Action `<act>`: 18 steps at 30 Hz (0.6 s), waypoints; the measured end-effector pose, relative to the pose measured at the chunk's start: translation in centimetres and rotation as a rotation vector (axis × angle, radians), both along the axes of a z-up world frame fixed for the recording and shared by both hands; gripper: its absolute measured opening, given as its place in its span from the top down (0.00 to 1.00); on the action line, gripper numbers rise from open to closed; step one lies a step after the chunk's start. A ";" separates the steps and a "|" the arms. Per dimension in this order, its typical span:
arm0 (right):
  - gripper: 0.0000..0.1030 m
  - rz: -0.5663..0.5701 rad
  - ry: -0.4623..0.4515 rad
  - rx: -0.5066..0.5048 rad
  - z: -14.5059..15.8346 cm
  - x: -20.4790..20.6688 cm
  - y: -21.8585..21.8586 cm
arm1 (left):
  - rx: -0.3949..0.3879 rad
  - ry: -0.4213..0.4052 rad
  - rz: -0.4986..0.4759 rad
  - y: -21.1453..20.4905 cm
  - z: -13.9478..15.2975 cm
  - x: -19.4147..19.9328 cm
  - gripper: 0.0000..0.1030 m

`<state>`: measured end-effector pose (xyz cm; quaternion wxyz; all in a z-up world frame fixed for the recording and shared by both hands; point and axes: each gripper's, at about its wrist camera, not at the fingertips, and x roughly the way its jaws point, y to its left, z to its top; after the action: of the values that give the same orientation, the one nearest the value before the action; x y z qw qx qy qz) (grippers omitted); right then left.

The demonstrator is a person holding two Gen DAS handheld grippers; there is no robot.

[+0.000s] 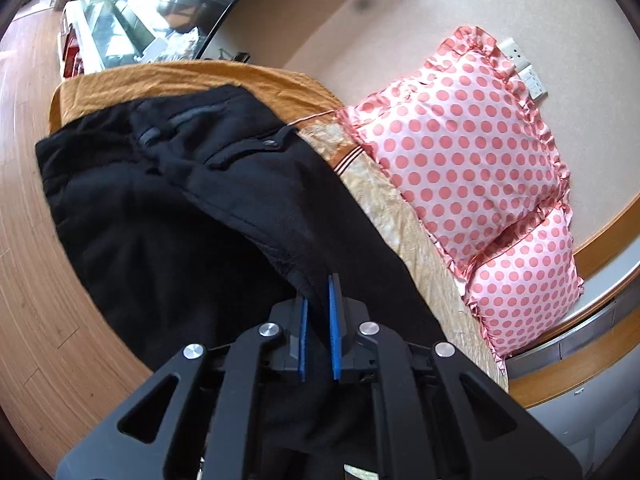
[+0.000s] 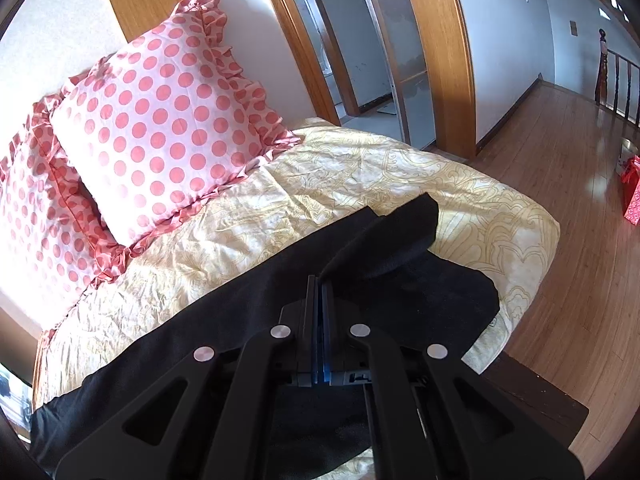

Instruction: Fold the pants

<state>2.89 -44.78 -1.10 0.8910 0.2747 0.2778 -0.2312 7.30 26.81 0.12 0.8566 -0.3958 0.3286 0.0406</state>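
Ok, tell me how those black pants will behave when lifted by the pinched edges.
The pants look floppy: cloth droops away from the left gripper. Likely to sag between grips, since the right gripper pinches only a raised fold. The matte, fleecy fabric probably won't slip.

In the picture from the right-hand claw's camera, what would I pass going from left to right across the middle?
Polka-dot pillows → cream patterned bedspread → black pants raised by the right claw → wooden floor → red gift bag.

A bed with a crumpled cream, gold-patterned quilt (image 2: 360,184) carries black fabric pants (image 2: 248,304) spread across its near side. Two pink polka-dot frilled pillows (image 2: 160,120) lie at its head, and an orange-brown cloth (image 1: 192,74) covers its far end.
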 end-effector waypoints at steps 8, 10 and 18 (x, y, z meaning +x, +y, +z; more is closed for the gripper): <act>0.99 0.011 -0.004 -0.007 0.3 -0.6 0.3 | 0.100 0.022 0.082 1.0 -2.6 -2.1 0.57; 0.99 0.004 -0.004 -0.004 0.3 -0.9 0.1 | 0.127 -0.011 0.150 2.0 -1.9 -2.7 0.26; 0.99 0.000 0.008 0.002 -0.2 -0.8 0.2 | -0.017 0.013 0.125 6.3 -2.4 0.7 0.35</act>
<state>2.13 -44.60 -1.33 0.8896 0.2749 0.2814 -0.2321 7.96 33.13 -2.25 0.8469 -0.4225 0.3090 0.0937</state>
